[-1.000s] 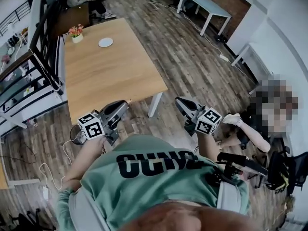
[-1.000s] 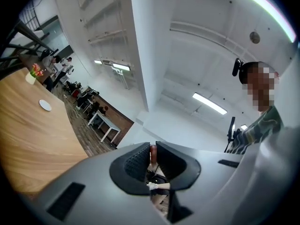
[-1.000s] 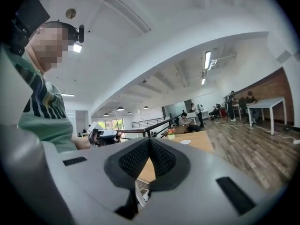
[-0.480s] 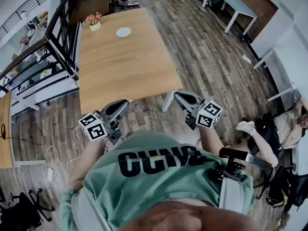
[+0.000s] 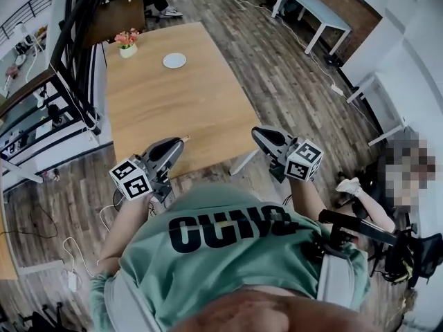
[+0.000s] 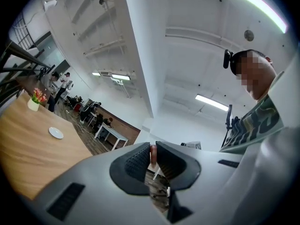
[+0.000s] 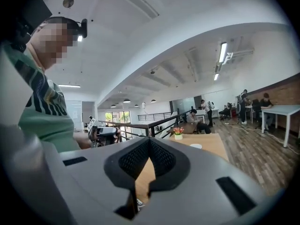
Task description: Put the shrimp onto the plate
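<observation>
A small white plate (image 5: pixel 174 60) lies at the far end of the wooden table (image 5: pixel 173 109), also seen in the left gripper view as the plate (image 6: pixel 56 132) and in the right gripper view as the plate (image 7: pixel 195 146). My left gripper (image 5: pixel 180 142) hovers over the table's near edge, shut on a small pinkish shrimp (image 6: pixel 152 153) whose tip pokes out between the pads. My right gripper (image 5: pixel 257 134) is held just off the table's near right corner, its jaws (image 7: pixel 149 140) shut together with nothing between them.
A flower pot (image 5: pixel 127 45) stands at the table's far left, beside the plate. A black railing (image 5: pixel 73 81) runs along the table's left side. White tables (image 5: pixel 308 12) stand at the back right. A person sits on the floor (image 5: pixel 360 185) at the right. Cables (image 5: pixel 69 254) trail on the floor.
The table has come closer under the grippers. Both grippers keep their pose, the left still closed on the shrimp.
</observation>
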Available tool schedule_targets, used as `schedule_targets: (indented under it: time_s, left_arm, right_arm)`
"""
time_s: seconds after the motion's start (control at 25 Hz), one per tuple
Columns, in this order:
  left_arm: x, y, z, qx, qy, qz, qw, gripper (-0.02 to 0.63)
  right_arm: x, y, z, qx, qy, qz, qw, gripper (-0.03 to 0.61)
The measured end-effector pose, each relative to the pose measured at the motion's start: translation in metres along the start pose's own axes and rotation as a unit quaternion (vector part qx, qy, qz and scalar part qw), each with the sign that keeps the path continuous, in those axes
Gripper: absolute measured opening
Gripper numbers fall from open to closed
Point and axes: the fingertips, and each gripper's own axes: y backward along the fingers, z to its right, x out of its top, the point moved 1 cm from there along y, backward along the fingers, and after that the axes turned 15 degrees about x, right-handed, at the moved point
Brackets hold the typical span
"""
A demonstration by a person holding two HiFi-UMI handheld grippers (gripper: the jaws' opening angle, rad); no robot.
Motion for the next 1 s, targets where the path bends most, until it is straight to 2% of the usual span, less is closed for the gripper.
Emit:
schedule_targets:
  time_s: [0.2,0.36,0.48,0.6,0.76,0.88,1.0]
  left_arm:
    - [0.031,0.009,-0.050,-0.001,0.013,0.017,0.9998,0.043]
    - [0.031,0.003,-0.083,0.013,0.040,0.019,0.9990,0.043]
    - [0.025,-0.014,-0.094,0.028,0.045,0.016,0.9985,0.043]
    - [0.024,-0.037,-0.101,0.053,0.039,0.017,0.9977,0.042]
    - [0.027,-0.076,-0.109,0.106,0.028,0.025,0.9937,0.043]
    - [0.027,-0.115,-0.102,0.143,0.052,0.038,0.9876,0.043]
    - [0.024,-0.163,-0.093,0.168,0.058,0.028,0.9837,0.042]
  right_arm:
    - [0.010,-0.060,0.014,0.010,-0.003,-0.030,0.999,0.005]
    - [0.011,-0.086,0.033,0.024,-0.005,-0.045,0.999,0.006]
    - [0.006,-0.089,0.059,0.037,-0.012,-0.046,0.998,0.006]
    - [0.000,-0.091,0.092,0.060,-0.024,-0.041,0.997,0.006]
    - [-0.006,-0.090,0.143,0.115,-0.018,-0.029,0.993,0.005]
    - [-0.011,-0.078,0.190,0.152,-0.028,-0.018,0.988,0.005]
    - [-0.007,-0.066,0.239,0.186,-0.035,-0.011,0.982,0.006]
